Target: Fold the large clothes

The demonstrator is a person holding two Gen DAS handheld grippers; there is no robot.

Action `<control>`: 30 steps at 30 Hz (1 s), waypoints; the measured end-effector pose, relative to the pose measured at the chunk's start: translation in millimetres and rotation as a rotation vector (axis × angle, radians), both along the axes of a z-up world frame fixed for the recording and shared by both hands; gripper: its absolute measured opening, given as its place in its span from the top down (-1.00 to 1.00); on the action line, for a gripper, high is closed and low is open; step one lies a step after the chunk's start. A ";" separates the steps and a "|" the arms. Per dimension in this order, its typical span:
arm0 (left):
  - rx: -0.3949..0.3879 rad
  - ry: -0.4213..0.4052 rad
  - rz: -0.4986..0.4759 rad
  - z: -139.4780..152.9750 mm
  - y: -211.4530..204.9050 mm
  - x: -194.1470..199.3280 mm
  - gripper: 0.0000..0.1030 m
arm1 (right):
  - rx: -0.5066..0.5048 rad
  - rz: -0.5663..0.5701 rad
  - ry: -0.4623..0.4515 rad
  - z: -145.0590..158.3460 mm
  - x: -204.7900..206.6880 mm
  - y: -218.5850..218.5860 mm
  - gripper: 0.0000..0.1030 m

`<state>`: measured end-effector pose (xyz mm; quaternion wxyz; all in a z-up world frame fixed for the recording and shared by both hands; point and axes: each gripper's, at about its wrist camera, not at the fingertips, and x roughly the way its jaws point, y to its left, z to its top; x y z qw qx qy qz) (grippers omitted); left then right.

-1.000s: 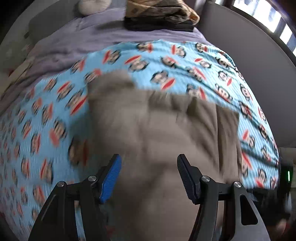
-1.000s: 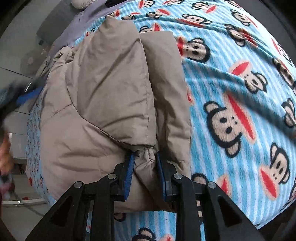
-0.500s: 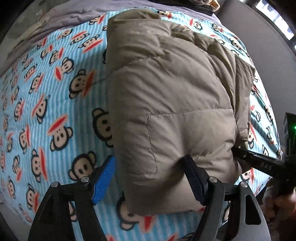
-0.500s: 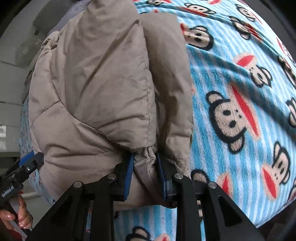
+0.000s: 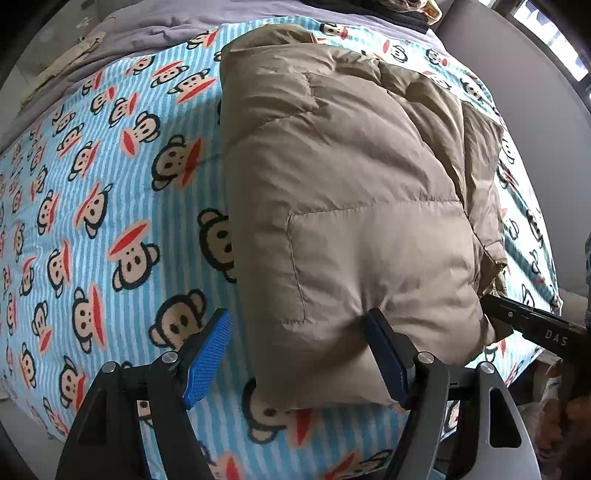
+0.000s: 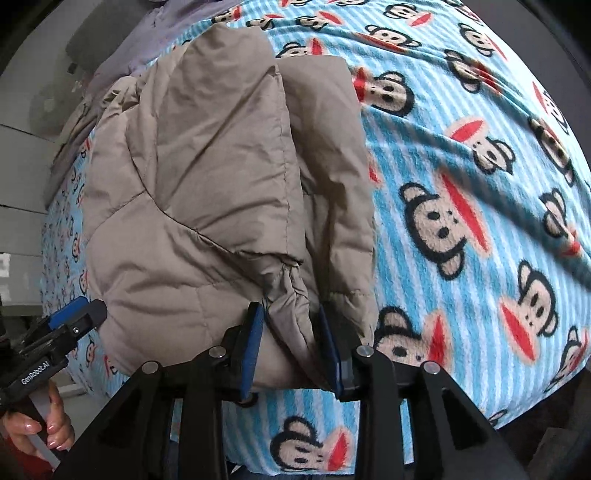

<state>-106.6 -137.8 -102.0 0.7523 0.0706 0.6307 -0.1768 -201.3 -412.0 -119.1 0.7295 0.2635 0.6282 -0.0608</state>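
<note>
Monkey-print blanket (image 5: 110, 206): left gripper (image 5: 299, 354) jaws wide; right gripper (image 6: 291, 343) pinches jacket (image 6: 207, 192).

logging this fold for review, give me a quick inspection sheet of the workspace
Surface: monkey-print blanket over a bed, with a grey sheet beyond it.
Job's things: tan puffer jacket lying folded on the blanket.
Clutter: a pile of folded clothes at the far end.
Grippers: left gripper open, its right finger pressing the jacket's near edge; right gripper shut on a bunched jacket fold.
Cables: nothing seen.
Surroundings: grey wall, window.
</note>
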 end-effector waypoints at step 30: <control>0.064 -0.081 0.078 18.9 20.4 12.0 -1.00 | -0.019 0.028 -0.121 53.3 2.3 -16.0 -0.23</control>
